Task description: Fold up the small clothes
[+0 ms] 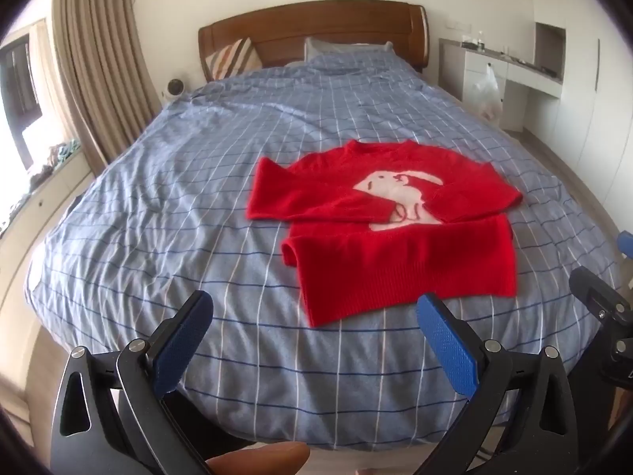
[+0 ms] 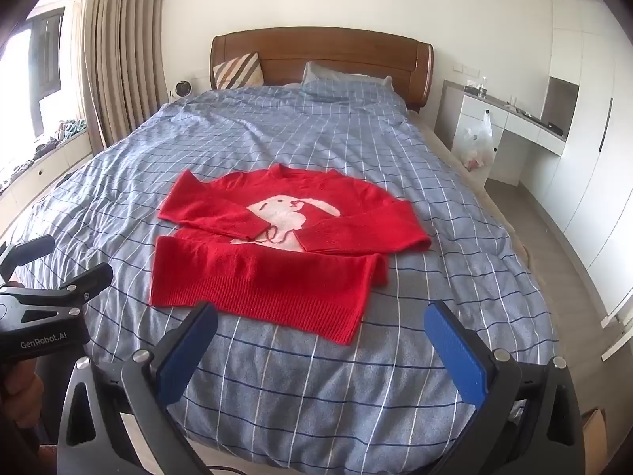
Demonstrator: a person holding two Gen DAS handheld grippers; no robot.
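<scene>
A small red sweater point(image 1: 395, 245) with a white rabbit on the chest lies flat on the blue checked bed cover point(image 1: 158, 198). Both sleeves are folded in across the chest, and the hem faces me. It also shows in the right wrist view point(image 2: 269, 273). My left gripper point(image 1: 314, 308) is open and empty, held above the bed's near edge, just short of the hem. My right gripper point(image 2: 320, 316) is open and empty, also just short of the hem. The left gripper's body shows at the left edge of the right wrist view point(image 2: 43, 301).
A wooden headboard point(image 2: 320, 55) with a striped cushion point(image 2: 239, 71) and a pillow stands at the far end. Curtains point(image 2: 122, 51) and a window ledge are on the left. A white desk point(image 2: 510, 126) with a plastic bag point(image 2: 474, 142) is on the right.
</scene>
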